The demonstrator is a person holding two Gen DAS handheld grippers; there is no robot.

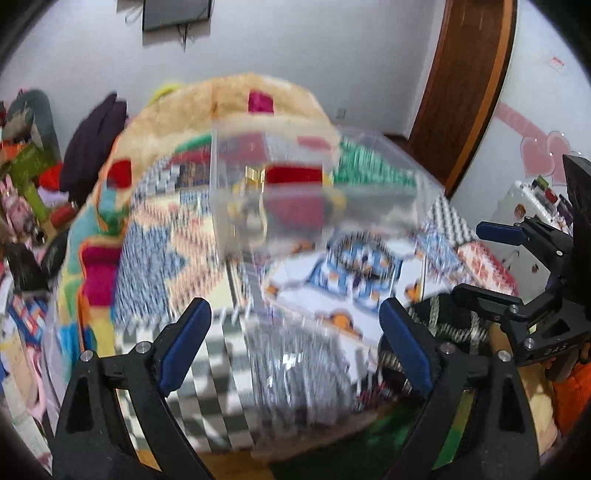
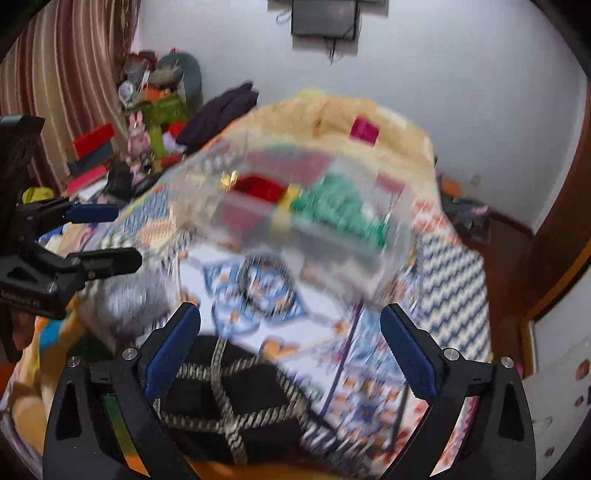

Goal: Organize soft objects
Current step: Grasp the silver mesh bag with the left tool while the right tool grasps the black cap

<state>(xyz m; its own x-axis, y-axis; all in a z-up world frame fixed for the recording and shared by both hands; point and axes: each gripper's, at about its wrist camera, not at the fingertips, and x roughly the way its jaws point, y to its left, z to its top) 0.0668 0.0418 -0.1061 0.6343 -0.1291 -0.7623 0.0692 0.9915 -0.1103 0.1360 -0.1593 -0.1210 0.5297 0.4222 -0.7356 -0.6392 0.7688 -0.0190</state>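
Black cloth point(image 2: 236, 391) underfoot; clear box point(image 2: 295, 206) blurred.

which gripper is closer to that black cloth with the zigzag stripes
Right. The black cloth lies directly under the right gripper; the left gripper hovers off to its left side.

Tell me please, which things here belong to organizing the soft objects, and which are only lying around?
For the job:
- black checked cloth
- clear plastic box
- patterned bedspread
- left gripper, open
- right gripper, open

Just lying about:
- bunny toy
- dark garment
- wall screen
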